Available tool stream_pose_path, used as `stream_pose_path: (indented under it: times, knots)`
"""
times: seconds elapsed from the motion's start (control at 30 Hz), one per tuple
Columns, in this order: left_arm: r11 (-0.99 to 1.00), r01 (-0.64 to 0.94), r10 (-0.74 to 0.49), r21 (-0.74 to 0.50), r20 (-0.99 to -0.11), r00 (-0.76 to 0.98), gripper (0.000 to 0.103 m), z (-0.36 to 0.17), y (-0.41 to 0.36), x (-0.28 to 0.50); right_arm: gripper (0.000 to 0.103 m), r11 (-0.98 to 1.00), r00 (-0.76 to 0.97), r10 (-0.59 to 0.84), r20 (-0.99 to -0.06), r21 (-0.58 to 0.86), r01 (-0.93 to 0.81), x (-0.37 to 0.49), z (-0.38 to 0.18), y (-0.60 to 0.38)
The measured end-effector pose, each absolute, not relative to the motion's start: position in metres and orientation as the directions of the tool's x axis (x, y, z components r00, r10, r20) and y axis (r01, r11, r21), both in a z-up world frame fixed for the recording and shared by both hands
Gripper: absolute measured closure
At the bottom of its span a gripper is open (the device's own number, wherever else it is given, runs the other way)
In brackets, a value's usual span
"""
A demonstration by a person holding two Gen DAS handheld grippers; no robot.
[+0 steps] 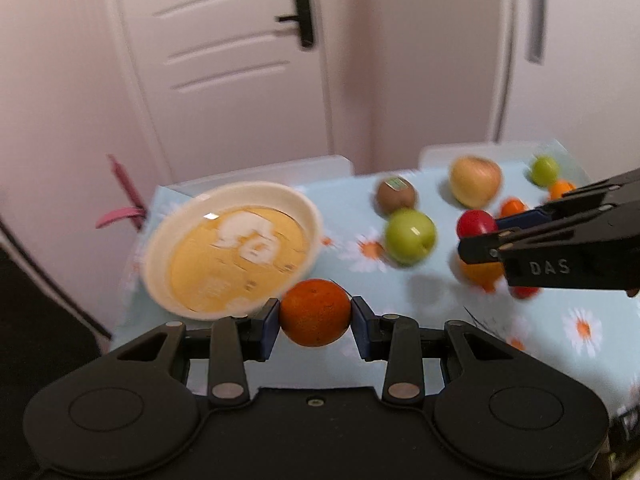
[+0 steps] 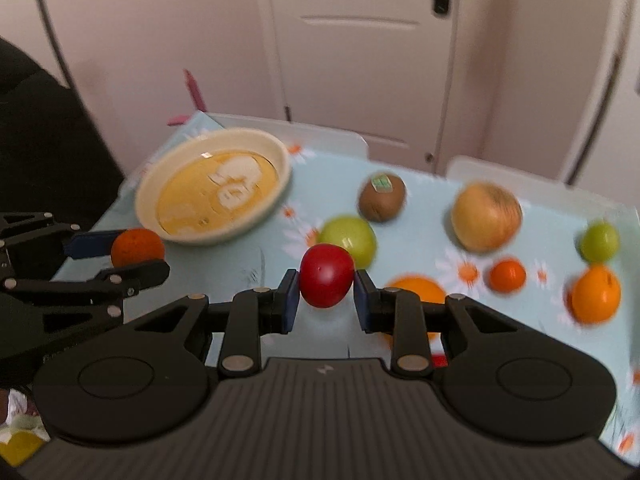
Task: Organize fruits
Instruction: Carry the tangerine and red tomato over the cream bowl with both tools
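My left gripper point(image 1: 315, 316) is shut on an orange point(image 1: 315, 312) and holds it above the table, just in front of a cream bowl point(image 1: 168, 224) with a yellow patterned inside. My right gripper point(image 2: 325, 294) is shut on a small red fruit point(image 2: 327, 275), lifted above the table. In the right wrist view the bowl point(image 2: 148, 196) is at the far left and the left gripper point(image 2: 120, 258) with the orange point(image 2: 137, 246) is beside it. In the left wrist view the right gripper point(image 1: 480, 236) holds the red fruit point(image 1: 475, 223).
On the flowered blue tablecloth point(image 2: 412, 216) lie a kiwi point(image 2: 382, 197), a green apple point(image 2: 349, 238), a large yellow fruit point(image 2: 486, 217), a small green fruit point(image 2: 599, 241) and several oranges point(image 2: 596, 293). White chair backs point(image 2: 520, 180) and a door point(image 2: 360, 40) stand behind the table.
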State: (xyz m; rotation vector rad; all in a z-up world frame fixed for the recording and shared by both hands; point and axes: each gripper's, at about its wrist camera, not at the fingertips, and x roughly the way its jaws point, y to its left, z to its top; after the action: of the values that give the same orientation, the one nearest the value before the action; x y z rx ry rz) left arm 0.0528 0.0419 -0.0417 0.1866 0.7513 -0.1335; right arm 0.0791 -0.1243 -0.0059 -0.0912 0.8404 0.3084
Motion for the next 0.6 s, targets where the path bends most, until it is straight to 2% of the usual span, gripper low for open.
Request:
stream_pose_path:
  times: [0.27,0.6]
  knots:
    - [0.989,0.071,0.031,0.130,-0.649,0.760,0.061,-0.012,0.077,0.089,0.059,0.916,0.617,0.309,-0.724,0.054,-0.397,0.122,0.019,-0.098]
    - [0.984,0.095,0.032,0.153,-0.666,0.745,0.061,-0.024,0.121,0.167,0.059,0.913,0.614,0.335,-0.715,0.086,-0.398,0.193,0.011,-0.046]
